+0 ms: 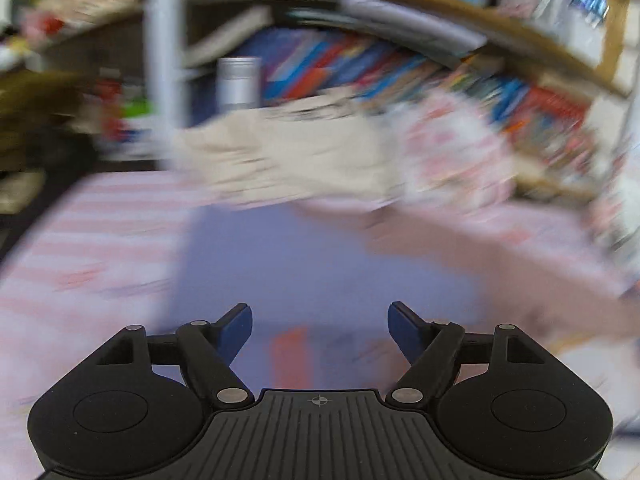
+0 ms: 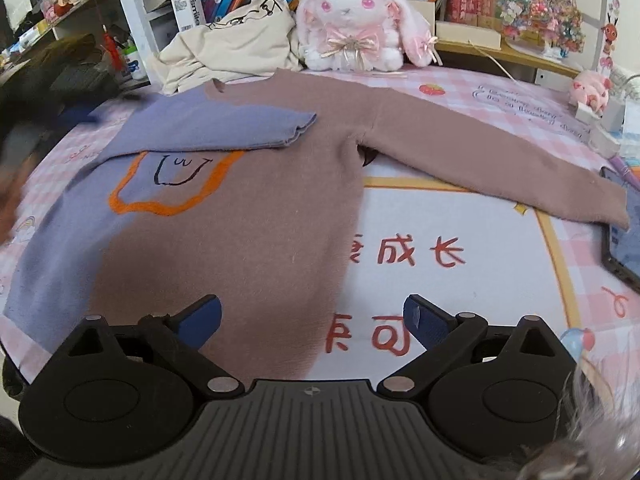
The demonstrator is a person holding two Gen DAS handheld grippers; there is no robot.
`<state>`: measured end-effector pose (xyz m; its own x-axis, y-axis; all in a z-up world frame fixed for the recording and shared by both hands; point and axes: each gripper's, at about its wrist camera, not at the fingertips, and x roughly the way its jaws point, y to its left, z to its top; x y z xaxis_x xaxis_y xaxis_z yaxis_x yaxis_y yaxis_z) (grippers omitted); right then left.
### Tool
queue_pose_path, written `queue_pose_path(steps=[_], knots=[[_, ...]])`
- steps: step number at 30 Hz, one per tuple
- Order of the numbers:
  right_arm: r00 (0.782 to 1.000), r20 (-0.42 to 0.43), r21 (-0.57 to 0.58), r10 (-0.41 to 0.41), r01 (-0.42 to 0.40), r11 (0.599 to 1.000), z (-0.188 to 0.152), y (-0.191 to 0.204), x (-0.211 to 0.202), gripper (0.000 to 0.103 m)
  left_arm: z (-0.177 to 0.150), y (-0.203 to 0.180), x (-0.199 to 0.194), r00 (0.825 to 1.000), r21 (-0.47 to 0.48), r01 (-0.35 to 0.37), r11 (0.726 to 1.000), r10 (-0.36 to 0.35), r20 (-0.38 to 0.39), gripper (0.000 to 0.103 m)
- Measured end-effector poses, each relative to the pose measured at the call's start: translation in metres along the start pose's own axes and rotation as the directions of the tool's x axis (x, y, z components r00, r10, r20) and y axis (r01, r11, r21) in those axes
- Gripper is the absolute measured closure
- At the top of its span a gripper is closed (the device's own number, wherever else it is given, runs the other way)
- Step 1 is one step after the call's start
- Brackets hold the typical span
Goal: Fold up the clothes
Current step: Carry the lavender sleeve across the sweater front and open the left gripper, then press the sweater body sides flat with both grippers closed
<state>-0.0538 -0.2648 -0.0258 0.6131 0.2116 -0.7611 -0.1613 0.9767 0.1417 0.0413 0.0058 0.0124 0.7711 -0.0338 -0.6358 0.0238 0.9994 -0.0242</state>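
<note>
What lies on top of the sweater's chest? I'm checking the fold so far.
The purple sleeve lies folded across the sweater, covering the top of the orange-outlined design; anything beneath the sleeve is hidden.

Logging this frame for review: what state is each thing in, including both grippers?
Sweater: laid flat on the bed, partly folded.
Purple sleeve: folded across the chest.
Brown sleeve: stretched out sideways, unfolded.
Cream garment: crumpled in a heap behind the sweater.
Plush rabbit: sitting upright.
Tablet: lying flat at the bed's edge.
Left gripper: jaws open, holding nothing, view blurred.
Right gripper: jaws open, holding nothing.
</note>
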Motion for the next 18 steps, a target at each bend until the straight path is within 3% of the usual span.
queue_pose_path(steps=[2,3,6,11,15,18], knots=[[1.0,-0.005,0.01,-0.003,0.003,1.0,-0.001,0.002,0.001,0.025,-0.024,0.024,-0.017,0.994,0.032,-0.106,0.994,0.107,-0.013,0.027],[1.0,-0.011,0.016,-0.009,0.009,1.0,-0.002,0.004,0.001,0.029,-0.034,0.036,-0.025,0.988,0.045,-0.151,0.987,0.152,-0.022,0.027],[0.999,-0.036,0.042,-0.03,0.031,0.999,-0.004,0.008,0.005,0.043,-0.056,0.067,-0.033,0.976,0.032,-0.203,0.979,0.205,-0.079,0.028],[0.995,-0.059,0.108,-0.082,0.088,0.99,-0.004,0.011,0.007,0.052,-0.063,0.103,-0.021,0.976,-0.061,-0.16,0.985,0.148,-0.162,0.039],[0.992,-0.066,0.134,-0.112,0.12,0.984,-0.007,0.016,0.006,0.06,-0.066,0.116,-0.01,0.979,-0.115,-0.103,0.988,0.08,-0.189,0.041],[0.991,-0.067,0.139,-0.114,0.123,0.983,-0.009,0.023,0.005,0.075,-0.065,0.119,-0.008,0.981,-0.118,-0.059,0.991,0.036,-0.191,0.041]])
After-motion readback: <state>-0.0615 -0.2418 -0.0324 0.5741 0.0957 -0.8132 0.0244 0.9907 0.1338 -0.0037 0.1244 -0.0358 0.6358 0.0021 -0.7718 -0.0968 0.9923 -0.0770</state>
